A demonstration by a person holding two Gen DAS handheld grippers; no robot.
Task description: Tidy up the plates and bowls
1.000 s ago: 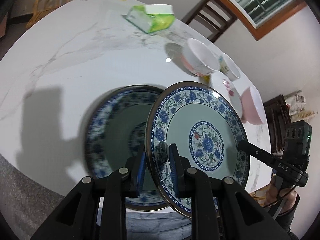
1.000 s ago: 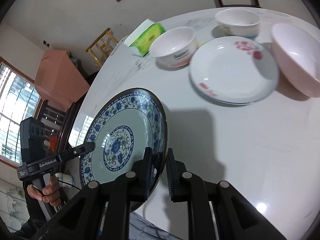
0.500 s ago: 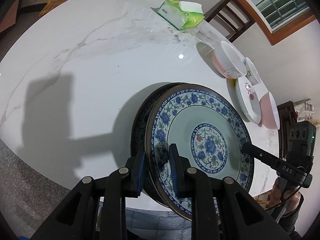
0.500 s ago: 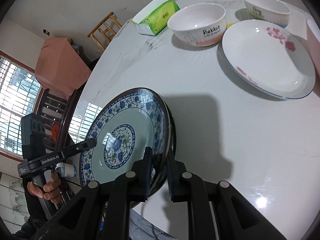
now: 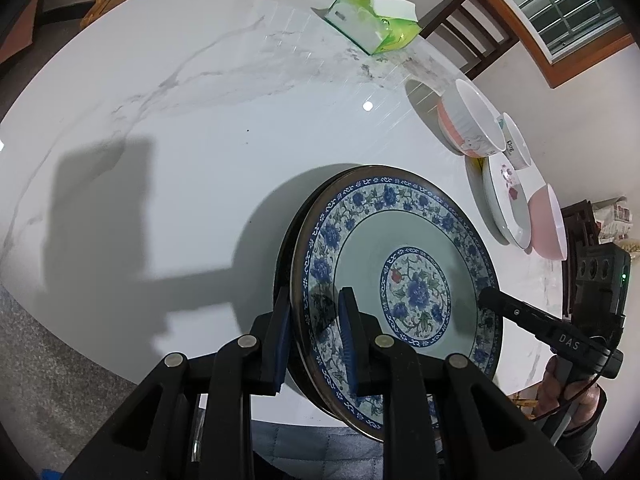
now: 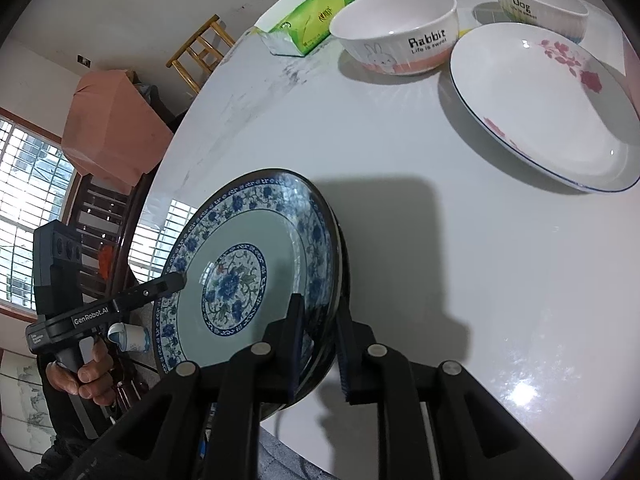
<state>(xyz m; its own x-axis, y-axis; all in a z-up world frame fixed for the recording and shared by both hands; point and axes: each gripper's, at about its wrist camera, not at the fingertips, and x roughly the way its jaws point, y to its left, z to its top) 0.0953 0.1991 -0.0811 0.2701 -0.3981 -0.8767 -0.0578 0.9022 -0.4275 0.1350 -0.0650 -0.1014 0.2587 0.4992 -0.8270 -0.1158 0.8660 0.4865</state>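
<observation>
Both claws pinch the same round blue-and-white flowered plate (image 5: 404,280). My left claw (image 5: 314,332) grips its near rim, one finger on top and one under. My right claw (image 6: 320,328) grips the other side the same way. Right under this plate sits a second plate (image 5: 286,248) with a dark rim, and I cannot tell if they touch yet.

I think I am stacking the two plates. Next I need to lower gently, then let go with both claws.

Past my right claw, on the white marble table (image 6: 440,240), sit a white plate with red flowers (image 6: 540,108), a white rabbit bowl (image 6: 396,32) and a green tissue pack (image 6: 312,20). Wooden chairs and barred windows stand around.
</observation>
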